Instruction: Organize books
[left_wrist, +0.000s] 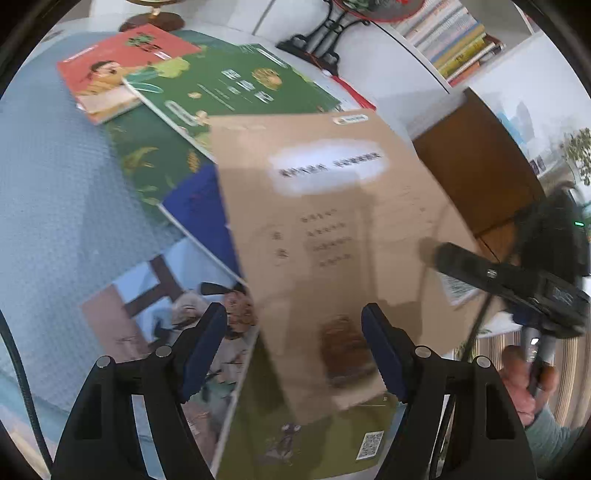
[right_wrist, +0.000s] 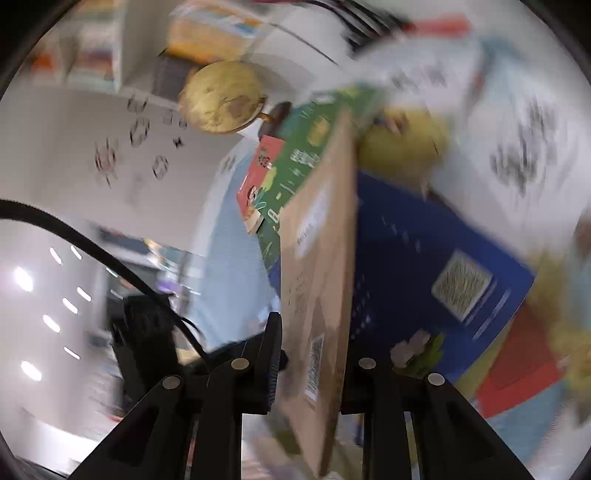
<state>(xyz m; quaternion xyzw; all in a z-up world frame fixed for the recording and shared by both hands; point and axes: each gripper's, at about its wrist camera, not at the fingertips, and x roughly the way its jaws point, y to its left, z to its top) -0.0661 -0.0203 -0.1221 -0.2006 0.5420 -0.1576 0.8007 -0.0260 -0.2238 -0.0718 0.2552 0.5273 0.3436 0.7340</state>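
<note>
Tan book (right_wrist: 317, 280) | clamped in right claw (right_wrist: 308, 369) | left claw (left_wrist: 295, 354) agape

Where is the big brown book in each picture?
Left wrist view: the brown book fills the middle, tilted above the other books.
Right wrist view: the brown book stands edge-on at centre, clamped in the right gripper.
Shared landmark: the green book behind it.

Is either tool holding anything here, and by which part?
The right tool is shut on the tan book, gripping its edge near the barcode corner. The left tool is open and holds nothing.
</note>
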